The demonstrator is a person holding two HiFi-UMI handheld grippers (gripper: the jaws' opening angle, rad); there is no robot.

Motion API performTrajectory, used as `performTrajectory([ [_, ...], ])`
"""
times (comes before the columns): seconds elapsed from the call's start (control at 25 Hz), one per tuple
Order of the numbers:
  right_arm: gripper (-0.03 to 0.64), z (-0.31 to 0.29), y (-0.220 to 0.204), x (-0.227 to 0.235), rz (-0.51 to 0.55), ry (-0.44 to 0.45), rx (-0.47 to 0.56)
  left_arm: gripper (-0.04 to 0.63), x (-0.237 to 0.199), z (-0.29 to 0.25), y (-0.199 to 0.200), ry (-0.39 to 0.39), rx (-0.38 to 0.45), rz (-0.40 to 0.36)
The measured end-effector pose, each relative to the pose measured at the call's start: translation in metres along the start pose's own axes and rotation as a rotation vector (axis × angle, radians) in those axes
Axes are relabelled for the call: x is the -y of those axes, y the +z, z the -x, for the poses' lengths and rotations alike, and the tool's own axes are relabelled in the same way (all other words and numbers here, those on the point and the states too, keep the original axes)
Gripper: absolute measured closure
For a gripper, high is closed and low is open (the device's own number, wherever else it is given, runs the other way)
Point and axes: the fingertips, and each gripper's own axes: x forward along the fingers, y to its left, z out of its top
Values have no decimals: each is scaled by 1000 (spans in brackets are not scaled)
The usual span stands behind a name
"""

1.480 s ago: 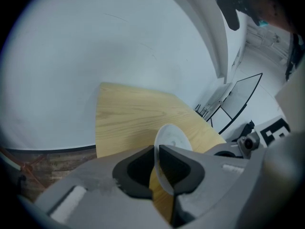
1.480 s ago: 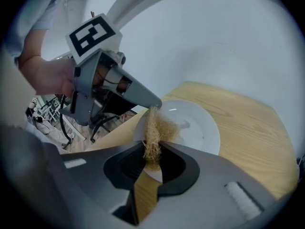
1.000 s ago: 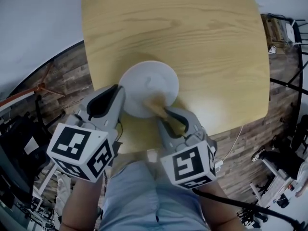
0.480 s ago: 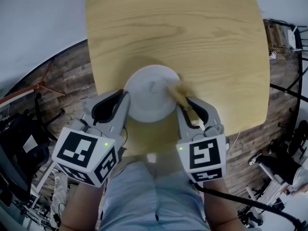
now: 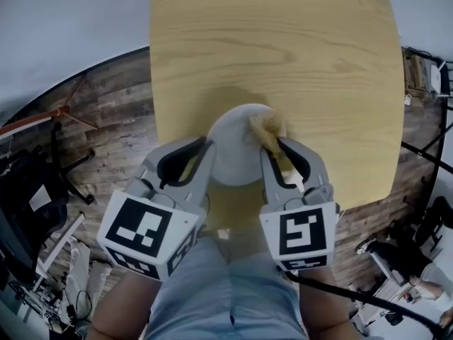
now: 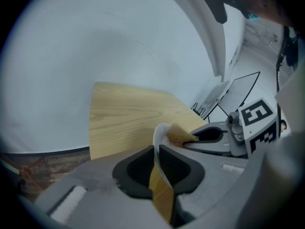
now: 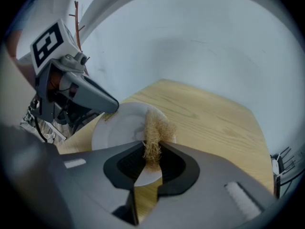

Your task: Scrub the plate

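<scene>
A white plate (image 5: 237,147) sits near the front edge of the light wooden table (image 5: 283,48). My left gripper (image 5: 207,149) is shut on the plate's left rim. In the left gripper view the plate (image 6: 158,136) runs edge-on between the jaws of my left gripper (image 6: 156,150). My right gripper (image 5: 272,147) is shut on a tan fibrous scrubber (image 5: 265,129), which presses on the plate's right side. In the right gripper view the scrubber (image 7: 155,130) stands up from the jaws of my right gripper (image 7: 152,149) against the plate (image 7: 119,128), with the left gripper (image 7: 88,94) on the far rim.
The table's front edge lies just under both grippers, with the person's lap (image 5: 226,289) below it. Dark plank floor (image 5: 106,112) surrounds the table. Metal stands and cables (image 5: 425,140) are at the right, and chair legs and gear (image 5: 42,183) at the left.
The right gripper has carried the scrubber from the plate's near part across to its right side. The left gripper keeps its hold on the rim.
</scene>
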Motion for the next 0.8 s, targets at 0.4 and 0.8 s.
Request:
performTrajectory([
  [0.4, 546, 0, 3, -30, 38, 72, -2, 540, -7, 1, -3, 15, -2, 5],
  [0.8, 546, 6, -18, -55, 35, 132, -13, 540, -16, 2, -6, 41, -3, -7],
])
